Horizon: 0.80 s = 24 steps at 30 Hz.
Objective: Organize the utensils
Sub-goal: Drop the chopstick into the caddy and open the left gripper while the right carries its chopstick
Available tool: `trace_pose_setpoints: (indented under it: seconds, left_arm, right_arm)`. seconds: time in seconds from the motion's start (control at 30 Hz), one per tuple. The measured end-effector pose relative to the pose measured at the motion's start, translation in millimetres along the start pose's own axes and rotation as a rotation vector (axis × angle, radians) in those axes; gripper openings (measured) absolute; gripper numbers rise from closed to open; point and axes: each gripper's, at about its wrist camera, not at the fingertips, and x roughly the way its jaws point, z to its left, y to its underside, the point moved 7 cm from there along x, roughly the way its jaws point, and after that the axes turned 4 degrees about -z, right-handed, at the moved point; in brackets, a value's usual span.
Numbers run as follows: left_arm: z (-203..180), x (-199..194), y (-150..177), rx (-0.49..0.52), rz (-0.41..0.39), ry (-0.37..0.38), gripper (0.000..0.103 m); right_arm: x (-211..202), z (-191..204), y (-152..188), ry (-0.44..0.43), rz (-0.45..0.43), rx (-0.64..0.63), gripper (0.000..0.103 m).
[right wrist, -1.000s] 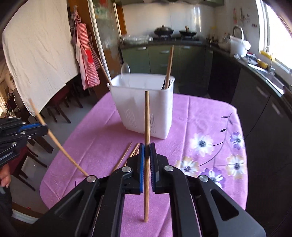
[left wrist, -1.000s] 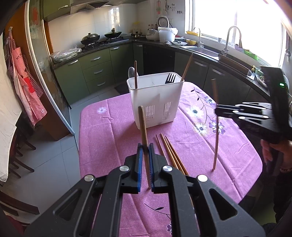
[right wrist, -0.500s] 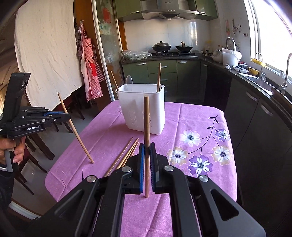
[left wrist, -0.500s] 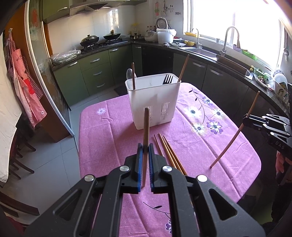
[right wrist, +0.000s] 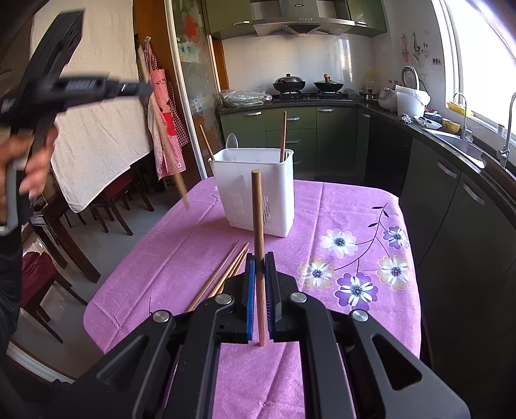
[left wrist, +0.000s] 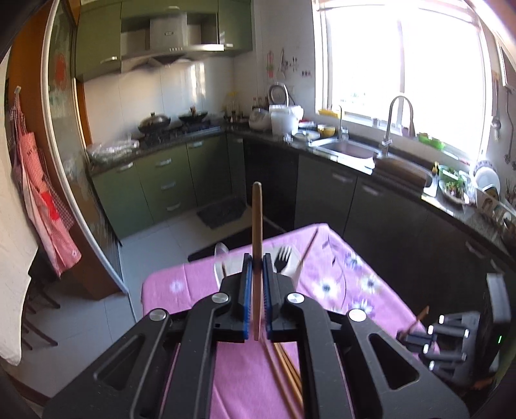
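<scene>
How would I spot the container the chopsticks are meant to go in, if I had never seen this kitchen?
Find the table with the purple flowered cloth in the middle of the kitchen. Toward its far end stands a white plastic utensil holder, tall and boxy, with slotted vents low on its side. It is the only upright thing on the cloth, with chopsticks and a spoon poking out, while the loose chopsticks lie flat nearer the camera.

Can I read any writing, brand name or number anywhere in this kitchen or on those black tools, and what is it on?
Nothing here can be read for certain.
White lettering on the side of the black left gripper: blurred, unreadable.
Small mark on the steel range hood: too small to read.
Red ornament on the glass sliding door: too blurred to tell whether it is a character.
</scene>
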Motion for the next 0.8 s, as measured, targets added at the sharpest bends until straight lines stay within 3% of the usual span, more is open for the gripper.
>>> trace_pose_setpoints:
  seconds: [0.13, 0.27, 0.4, 0.63, 0.8]
  left_arm:
    - [0, 12, -44, -0.004, -0.079, -0.021, 0.006]
    - [2, 39, -60, -0.003, -0.074, -0.052, 0.006]
    - [8, 73, -46, -0.015, -0.011, -0.075, 0.006]
    - [25, 116, 6, -0.047, 0.133, -0.078, 0.006]
    - [28, 121, 26, -0.053, 0.156, -0.062, 0.007]
  right_arm:
    - [-1, -3, 1, -0.008, -0.004, 0.009, 0.007]
    - [-3, -3, 2, -0.015, -0.005, 0.013, 0.007]
    - [-3, -3, 2, -0.021, -0.008, 0.015, 0.007]
    - [-1, -2, 0, -0.022, -0.006, 0.017, 0.007]
    - [2, 0, -6, -0.023, 0.0, 0.008, 0.007]
